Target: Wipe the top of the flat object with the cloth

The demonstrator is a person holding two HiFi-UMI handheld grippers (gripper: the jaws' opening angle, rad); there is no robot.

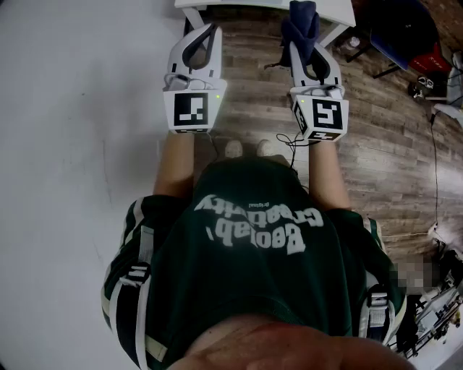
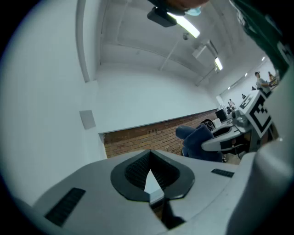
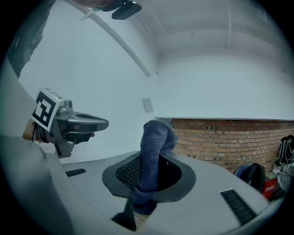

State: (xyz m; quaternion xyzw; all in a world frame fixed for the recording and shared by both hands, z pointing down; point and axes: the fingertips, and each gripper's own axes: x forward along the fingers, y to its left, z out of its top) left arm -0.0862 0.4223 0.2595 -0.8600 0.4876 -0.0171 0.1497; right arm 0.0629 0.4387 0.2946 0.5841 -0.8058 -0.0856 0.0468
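Observation:
A dark blue cloth stands up out of my right gripper, which is shut on its lower part. In the right gripper view the cloth rises between the dark pads as a folded column. My left gripper is level with it to the left, shut with nothing inside; its tips meet below a small gap. Both grippers are held up in the air, pointing away from the body. A white flat surface shows just beyond them at the top edge of the head view.
Wooden floor lies below and to the right, with bags and cables at the far right. A white wall fills the left. A brick wall runs behind. The person's shoes stand under the grippers.

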